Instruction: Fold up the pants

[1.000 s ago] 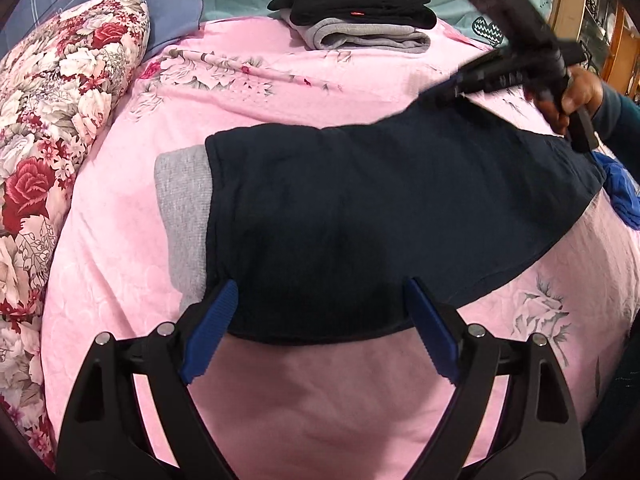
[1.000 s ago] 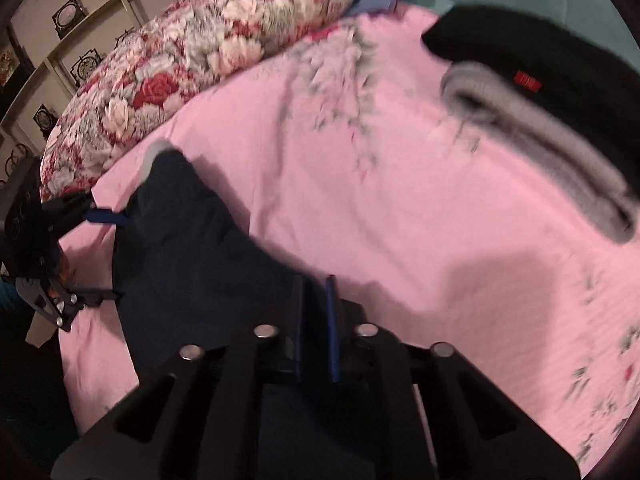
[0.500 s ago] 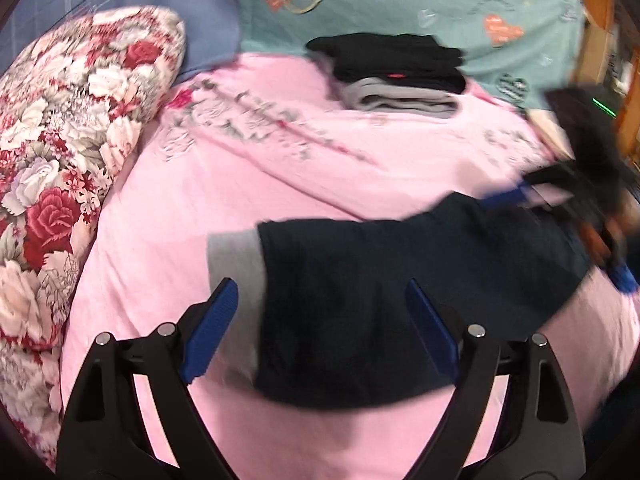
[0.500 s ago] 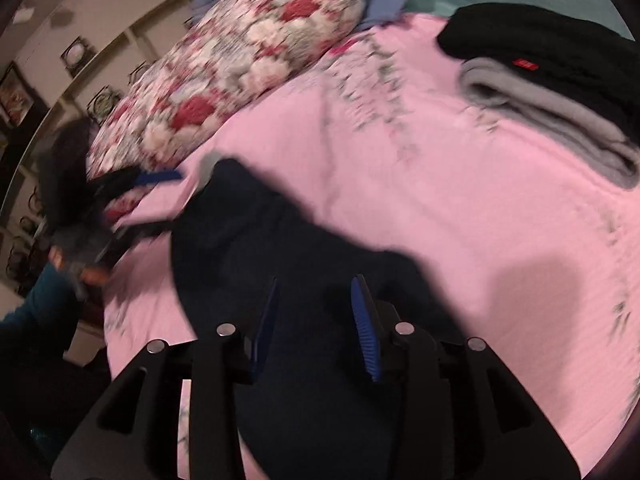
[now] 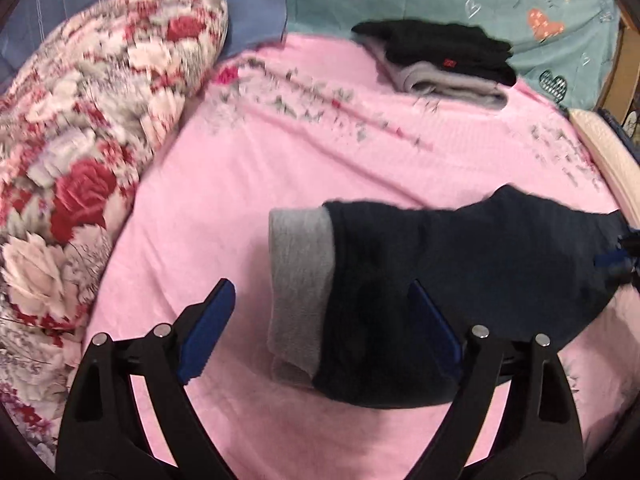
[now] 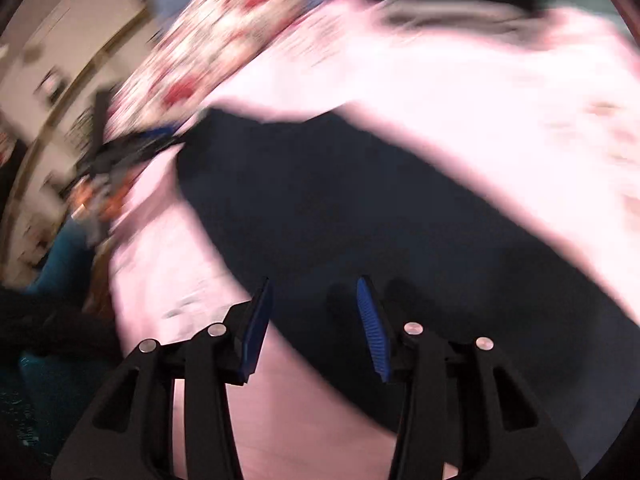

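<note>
Dark navy pants [image 5: 460,264] lie folded on the pink bedsheet [image 5: 280,160], with a grey waistband [image 5: 300,264] at their left end. My left gripper [image 5: 320,292] hovers open just in front of that waistband end, its blue pads empty. At the right edge of the left wrist view shows the tip of my right gripper [image 5: 618,260], beside the pants' far end. The right wrist view is blurred: the pants [image 6: 340,200] stretch away from my right gripper [image 6: 313,286], which is open and holds nothing. The left gripper [image 6: 132,148] shows at their far end.
A floral pillow [image 5: 80,152] lines the left side of the bed. A stack of folded black and grey clothes [image 5: 440,60] sits at the back by the teal heart-print bedding [image 5: 500,4]. The bed's edge [image 5: 608,160] runs down the right. Wall shelves [image 6: 52,92] are blurred.
My right gripper has let go of the pants and opened wider, drawing back along them. The left gripper has swung left and away, so the pants now sit lower right in its view.
</note>
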`<state>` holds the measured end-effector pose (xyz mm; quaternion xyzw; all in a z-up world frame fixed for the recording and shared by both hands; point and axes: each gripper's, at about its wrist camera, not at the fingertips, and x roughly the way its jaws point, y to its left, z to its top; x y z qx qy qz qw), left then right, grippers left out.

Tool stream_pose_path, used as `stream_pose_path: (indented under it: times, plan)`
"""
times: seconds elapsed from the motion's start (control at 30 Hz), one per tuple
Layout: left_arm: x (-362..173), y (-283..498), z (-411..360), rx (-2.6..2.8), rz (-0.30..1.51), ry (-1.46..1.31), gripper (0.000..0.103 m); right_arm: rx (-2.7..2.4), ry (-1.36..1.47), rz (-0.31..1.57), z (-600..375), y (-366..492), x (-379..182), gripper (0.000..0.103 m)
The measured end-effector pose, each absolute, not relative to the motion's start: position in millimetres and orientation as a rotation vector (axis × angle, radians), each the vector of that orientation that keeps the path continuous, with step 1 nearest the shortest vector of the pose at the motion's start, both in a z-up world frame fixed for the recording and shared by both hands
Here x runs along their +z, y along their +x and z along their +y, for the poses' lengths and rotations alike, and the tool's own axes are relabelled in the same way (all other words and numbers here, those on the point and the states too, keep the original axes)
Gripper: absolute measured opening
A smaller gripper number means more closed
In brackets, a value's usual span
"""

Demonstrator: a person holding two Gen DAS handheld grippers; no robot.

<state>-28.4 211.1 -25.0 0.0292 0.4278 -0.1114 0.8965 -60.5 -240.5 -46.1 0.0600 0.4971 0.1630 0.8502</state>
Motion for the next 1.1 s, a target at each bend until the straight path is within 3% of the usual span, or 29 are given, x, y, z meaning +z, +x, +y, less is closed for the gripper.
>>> stream_pose_path:
  times: [0.13,0.3,0.4,0.57,0.77,0.87,0.97,1.1]
  plan:
    - [-12.8,-38.3,201.8,-0.278,0.851,0.055,0.09,0.114,0.354,0.987,-338.8,-82.7,-38.0,0.046]
    - [-51.7,-33.8,189.1,-0.256,0.944,0.116,0.09,-0.229,0.371,0.992,-430.7,-117.2,-52.5,0.049]
    - [-70.9,-29.3,197.6,-0.225,1.007,0.103,0.092,-0.273,0.445,0.927,-461.0,-140.1,-49.8,0.046]
    - [-40.1,-37.4,195.8,-0.225,0.933,0.103,0.09,-0.232,0.473,0.836,-456.4,-140.8,-29.5,0.054]
    - [-41.6,-42.1,164.0,-0.253,0.933,0.194,0.09,-0.282,0.548,0.867,-475.4,-112.5,-55.0,0.051]
    - [-67.0,-43.4,162.1,-0.214,0.978,0.273,0.095,-0.287,0.582,0.839,-478.0,-134.9,-39.5,0.052]
    - [-60.7,-45.6,170.7,-0.219,0.972,0.235,0.095,-0.283,0.588,0.818,-465.2,-173.8,-20.8,0.059]
    - [-45.5,-52.3,168.7,-0.266,0.932,0.201,0.095,-0.27,0.756,0.816,-455.8,-226.9,-27.1,0.06]
